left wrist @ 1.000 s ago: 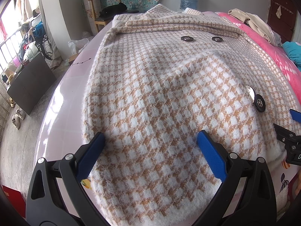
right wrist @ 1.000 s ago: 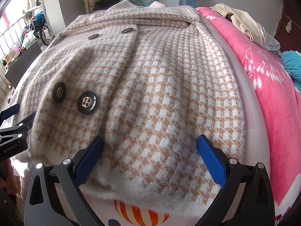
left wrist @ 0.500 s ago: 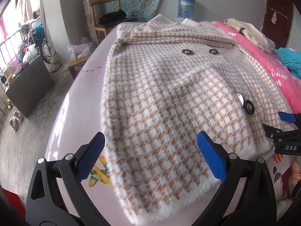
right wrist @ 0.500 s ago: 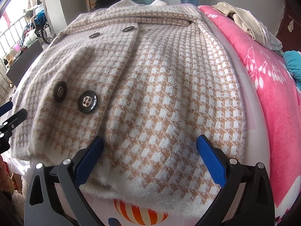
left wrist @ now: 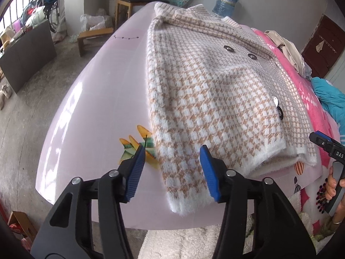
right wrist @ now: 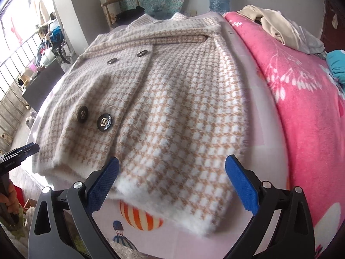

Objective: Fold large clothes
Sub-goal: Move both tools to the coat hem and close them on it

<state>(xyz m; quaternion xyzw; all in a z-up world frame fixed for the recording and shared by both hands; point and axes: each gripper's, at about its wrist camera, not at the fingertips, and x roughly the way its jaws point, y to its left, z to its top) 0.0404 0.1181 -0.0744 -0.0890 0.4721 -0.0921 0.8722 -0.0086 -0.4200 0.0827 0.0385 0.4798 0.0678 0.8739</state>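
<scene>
step: lining up on coat hem, near edge of bed | left gripper closing, cloth between, not pinched yet | right gripper spread above hem | next: pinch both corners, fold toward collar

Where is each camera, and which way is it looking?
Left wrist view: sits on the left gripper, looking forward and down at the checked coat near its hem corner; its own closing jaws show with nothing between them, and the right gripper with a hand at the right edge.
Right wrist view: sits on the right gripper, looking down at the coat's hem; its open jaws show, and the left gripper at the left edge.
Both share the coat, its dark buttons and the pink blanket.
</scene>
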